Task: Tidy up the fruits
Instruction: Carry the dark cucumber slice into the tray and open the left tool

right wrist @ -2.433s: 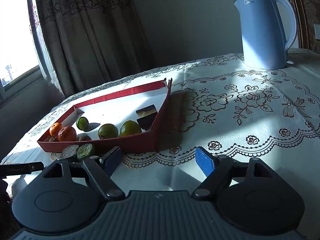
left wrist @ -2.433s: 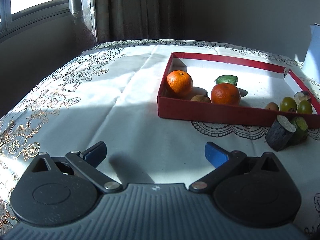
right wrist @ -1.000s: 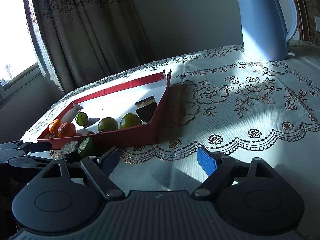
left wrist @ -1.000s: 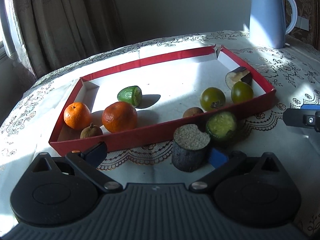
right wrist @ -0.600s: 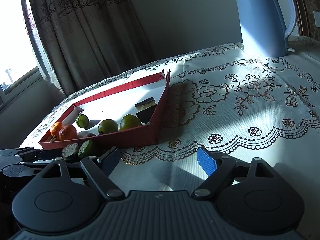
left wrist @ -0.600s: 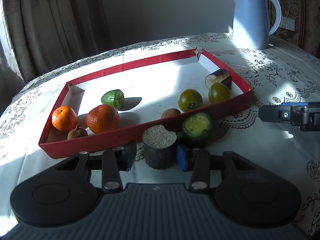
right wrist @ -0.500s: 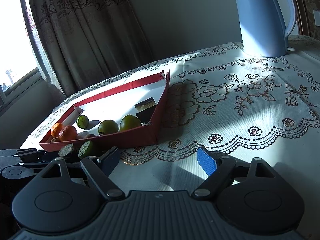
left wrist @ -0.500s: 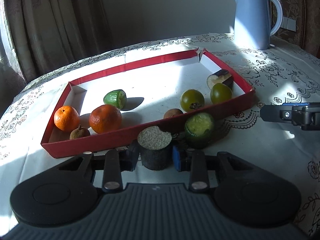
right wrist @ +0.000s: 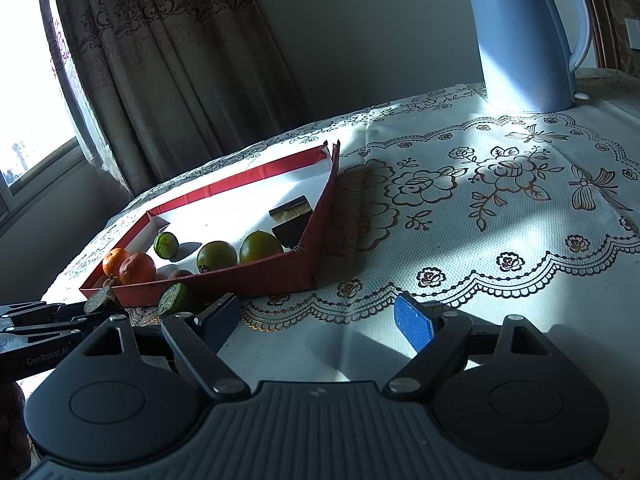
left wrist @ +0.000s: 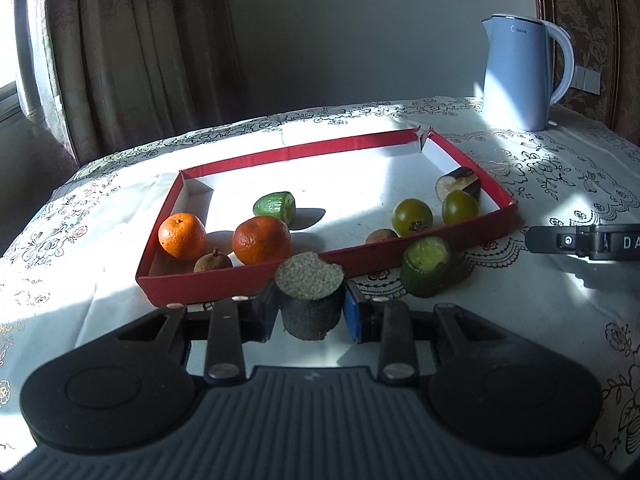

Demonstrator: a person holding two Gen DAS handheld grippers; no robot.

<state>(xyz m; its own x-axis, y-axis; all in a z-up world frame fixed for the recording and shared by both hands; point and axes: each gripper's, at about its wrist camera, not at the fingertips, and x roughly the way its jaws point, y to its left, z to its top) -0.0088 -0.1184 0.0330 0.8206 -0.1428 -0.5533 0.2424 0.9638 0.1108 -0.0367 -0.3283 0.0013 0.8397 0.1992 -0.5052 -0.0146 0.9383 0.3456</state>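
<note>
Left wrist view: left gripper (left wrist: 310, 314) was clamped on a dark-skinned cylindrical eggplant chunk with a pale speckled cut face (left wrist: 310, 298), pads pressed against both of its sides. Chunk sat just in front of the near wall of the shallow red cardboard tray with white floor (left wrist: 224, 282). A green cucumber stub, cut face up (left wrist: 425, 266), stood on the white lace-print tablecloth (left wrist: 520, 308), right of the chunk and against the tray's near wall. In the tray: two oranges (left wrist: 182, 236), a small brown fruit (left wrist: 213, 261) between them, a green cucumber piece (left wrist: 275, 207), two olive-green round fruits (left wrist: 412, 216) and another eggplant piece (left wrist: 458, 184) in the right corner. Pale blue electric kettle (left wrist: 520, 72) stood at the far right.

Right wrist view: right gripper (right wrist: 316, 322) hung over bare cloth, jaws spread wide, nothing between them. Tray (right wrist: 248, 276) lay ahead-left, kettle (right wrist: 524, 36) far right. Left gripper (right wrist: 86, 310) showed at the left edge with the chunk (right wrist: 96, 300) in its grip.
</note>
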